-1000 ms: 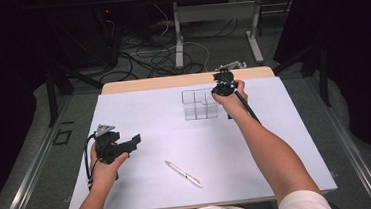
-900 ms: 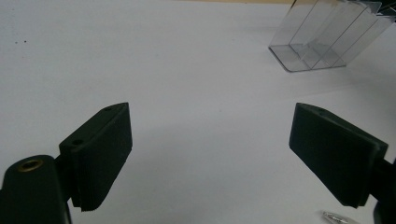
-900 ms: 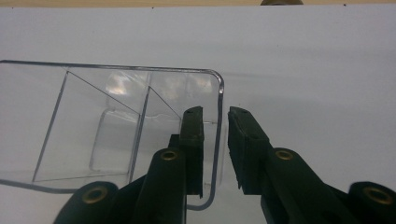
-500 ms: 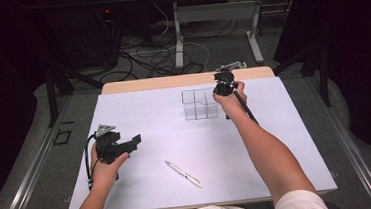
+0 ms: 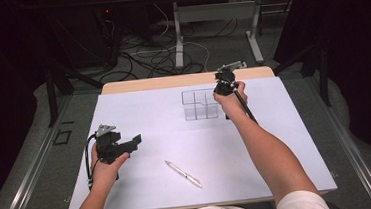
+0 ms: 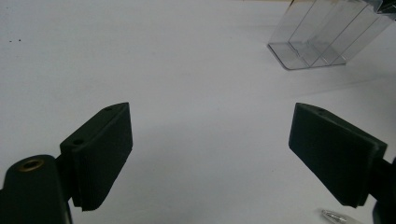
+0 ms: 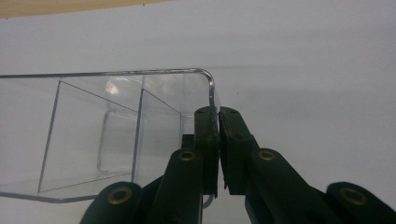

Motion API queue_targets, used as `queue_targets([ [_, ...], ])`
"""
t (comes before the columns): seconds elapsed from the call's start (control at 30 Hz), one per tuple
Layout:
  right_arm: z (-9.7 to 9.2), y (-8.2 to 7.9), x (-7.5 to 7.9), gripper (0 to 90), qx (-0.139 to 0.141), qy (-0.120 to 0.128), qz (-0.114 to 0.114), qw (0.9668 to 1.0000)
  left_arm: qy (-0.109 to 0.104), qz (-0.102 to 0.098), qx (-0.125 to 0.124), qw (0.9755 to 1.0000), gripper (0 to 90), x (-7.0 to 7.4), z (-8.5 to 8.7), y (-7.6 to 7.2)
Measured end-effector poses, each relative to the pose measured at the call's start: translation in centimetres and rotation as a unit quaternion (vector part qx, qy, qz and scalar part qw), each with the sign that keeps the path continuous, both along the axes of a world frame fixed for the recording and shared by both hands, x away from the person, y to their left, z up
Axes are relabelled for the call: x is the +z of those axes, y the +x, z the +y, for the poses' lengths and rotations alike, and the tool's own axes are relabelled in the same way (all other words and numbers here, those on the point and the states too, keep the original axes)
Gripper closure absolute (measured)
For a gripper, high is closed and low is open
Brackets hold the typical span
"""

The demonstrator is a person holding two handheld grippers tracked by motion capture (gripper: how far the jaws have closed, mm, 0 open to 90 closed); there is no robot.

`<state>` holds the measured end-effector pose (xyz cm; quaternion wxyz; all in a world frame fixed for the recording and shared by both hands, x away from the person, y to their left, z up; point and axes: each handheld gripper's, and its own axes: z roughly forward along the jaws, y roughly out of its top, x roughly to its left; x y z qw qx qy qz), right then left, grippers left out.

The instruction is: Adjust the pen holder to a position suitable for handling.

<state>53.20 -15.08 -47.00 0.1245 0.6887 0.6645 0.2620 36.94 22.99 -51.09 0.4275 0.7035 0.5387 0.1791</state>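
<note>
Clearly ribbed tongs pinch transparent organizer.

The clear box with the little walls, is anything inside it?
Nothing lies inside the clear box; its compartments look empty down to the white table. The right gripper pinches one wall, and its jaws cover that corner.

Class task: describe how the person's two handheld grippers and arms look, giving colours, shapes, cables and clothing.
Both the left gripper and right gripper are black, two-jawed tools. The jaw pads are flat, rectangular and finely ribbed, on arms with brass-coloured rivets. A grey three-cornered plate tops the left one, and a black cable loops from it. The forearms are bare below short white sleeves.
</note>
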Motion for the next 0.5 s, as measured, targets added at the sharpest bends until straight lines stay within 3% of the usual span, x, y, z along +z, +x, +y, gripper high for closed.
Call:
queue_targets([
  [0.5,0.1,-2.2,0.2,86.4,0.03,0.008,0.016,0.9994,0.004,0.003,-0.001,1.0,13.8,0.0,-0.1,0.0],
])
